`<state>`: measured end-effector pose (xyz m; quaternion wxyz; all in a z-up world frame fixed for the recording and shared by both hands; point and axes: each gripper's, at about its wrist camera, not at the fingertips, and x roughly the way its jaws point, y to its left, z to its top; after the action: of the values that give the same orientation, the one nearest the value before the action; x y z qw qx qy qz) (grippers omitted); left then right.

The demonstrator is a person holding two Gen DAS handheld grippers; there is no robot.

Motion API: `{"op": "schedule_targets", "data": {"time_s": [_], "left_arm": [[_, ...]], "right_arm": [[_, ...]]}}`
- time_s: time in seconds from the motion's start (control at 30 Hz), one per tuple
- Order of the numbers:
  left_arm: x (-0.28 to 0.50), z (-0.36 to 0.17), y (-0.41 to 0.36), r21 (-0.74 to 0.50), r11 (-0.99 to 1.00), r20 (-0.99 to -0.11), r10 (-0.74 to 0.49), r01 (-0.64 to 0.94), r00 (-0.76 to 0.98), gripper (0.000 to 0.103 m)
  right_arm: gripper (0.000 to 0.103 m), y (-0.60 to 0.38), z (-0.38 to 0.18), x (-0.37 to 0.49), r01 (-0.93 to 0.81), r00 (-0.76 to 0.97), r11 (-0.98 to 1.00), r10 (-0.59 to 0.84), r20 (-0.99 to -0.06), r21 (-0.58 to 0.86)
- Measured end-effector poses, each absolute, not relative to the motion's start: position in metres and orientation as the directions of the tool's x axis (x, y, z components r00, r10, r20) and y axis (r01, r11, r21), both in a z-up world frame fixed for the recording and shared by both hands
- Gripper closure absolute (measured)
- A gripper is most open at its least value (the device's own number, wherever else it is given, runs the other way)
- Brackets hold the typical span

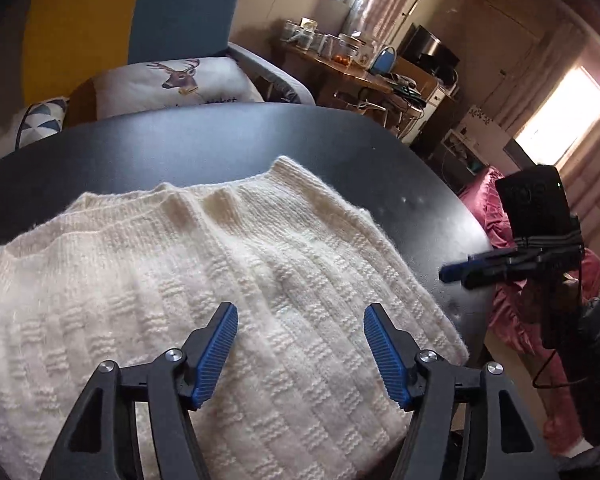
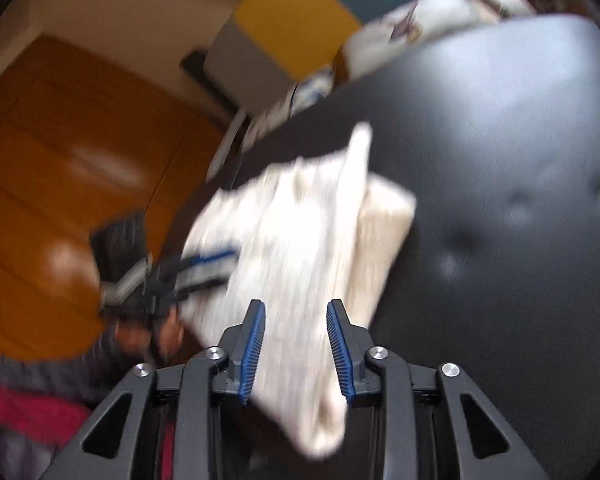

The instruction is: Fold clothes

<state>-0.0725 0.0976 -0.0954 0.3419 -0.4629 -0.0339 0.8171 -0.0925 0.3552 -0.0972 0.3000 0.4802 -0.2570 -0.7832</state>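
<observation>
1. The table [image 1: 220, 140], a dark rounded top, carries the whole job. Its far edge faces a sofa with a deer cushion [image 1: 172, 80].
2. The sweater [image 1: 204, 280], a cream knit, lies on the near part of the table. I judge it already folded at least once: the right wrist view, which is motion-blurred, shows a stacked bundle with a lower layer jutting out toward the table's middle. In the left wrist view its right border runs close to the table's right edge, and one corner peaks toward the far edge.
3. Step in hand, as I judge it: between folds, both tools free of the cloth, the bundle awaiting its final fold or a tidy-up.
4. The left gripper [image 1: 300, 324] hovers over the near part of the sweater. Its jaws stand wide apart and nothing is between them. I cannot tell whether the tips touch the knit.
5. The right gripper [image 2: 296, 320] is off the table's right edge in the left wrist view, well apart from the cloth. In its own view the jaws stand partly apart with the knit seen beyond the gap, not pinched.
6. Next move, in my judgement: bring each tool to a near corner of the bundle, pinch all layers together, and carry them toward the far edge. The thick, loose knit calls for a deep bite, or a layer could slip.
</observation>
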Motion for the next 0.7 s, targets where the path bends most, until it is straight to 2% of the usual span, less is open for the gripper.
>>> {"op": "schedule_targets", "data": {"time_s": [0.17, 0.27, 0.33, 0.4, 0.47, 0.5, 0.6, 0.7], "left_arm": [[-0.071, -0.101, 0.079, -0.358, -0.782, -0.733, 0.574, -0.51, -0.366, 0.036], [-0.074, -0.102, 0.079, -0.331, -0.786, -0.731, 0.564, -0.522, -0.385, 0.036], [-0.08, -0.105, 0.08, -0.307, -0.796, -0.741, 0.544, -0.521, -0.394, 0.036], [-0.089, -0.115, 0.082, -0.262, -0.824, -0.777, 0.489, -0.502, -0.397, 0.036], [-0.093, -0.124, 0.081, -0.271, -0.83, -0.783, 0.484, -0.487, -0.391, 0.036], [-0.093, -0.126, 0.081, -0.272, -0.831, -0.781, 0.485, -0.485, -0.394, 0.036], [-0.088, -0.129, 0.083, -0.254, -0.835, -0.773, 0.479, -0.487, -0.417, 0.036], [-0.087, -0.124, 0.074, -0.319, -0.828, -0.75, 0.518, -0.462, -0.411, 0.036]], "right_arm": [[0.07, 0.318, -0.105, -0.15, 0.163, -0.409, -0.822, -0.559, -0.721, 0.545], [0.07, 0.284, -0.116, -0.168, 0.208, -0.378, -0.908, -0.417, -0.827, 0.363], [0.086, 0.262, -0.121, -0.167, 0.259, -0.391, -0.943, -0.299, -0.87, 0.207], [0.092, 0.246, -0.119, -0.159, 0.29, -0.439, -0.956, -0.162, -0.884, 0.031], [0.092, 0.243, -0.129, -0.154, 0.292, -0.464, -0.949, -0.032, -0.885, -0.119], [0.092, 0.247, -0.133, -0.153, 0.281, -0.464, -0.951, -0.017, -0.886, -0.129], [0.091, 0.266, -0.136, -0.155, 0.231, -0.456, -0.972, -0.076, -0.887, -0.035], [0.084, 0.273, -0.134, -0.154, 0.214, -0.459, -0.977, -0.107, -0.882, 0.007]]}}
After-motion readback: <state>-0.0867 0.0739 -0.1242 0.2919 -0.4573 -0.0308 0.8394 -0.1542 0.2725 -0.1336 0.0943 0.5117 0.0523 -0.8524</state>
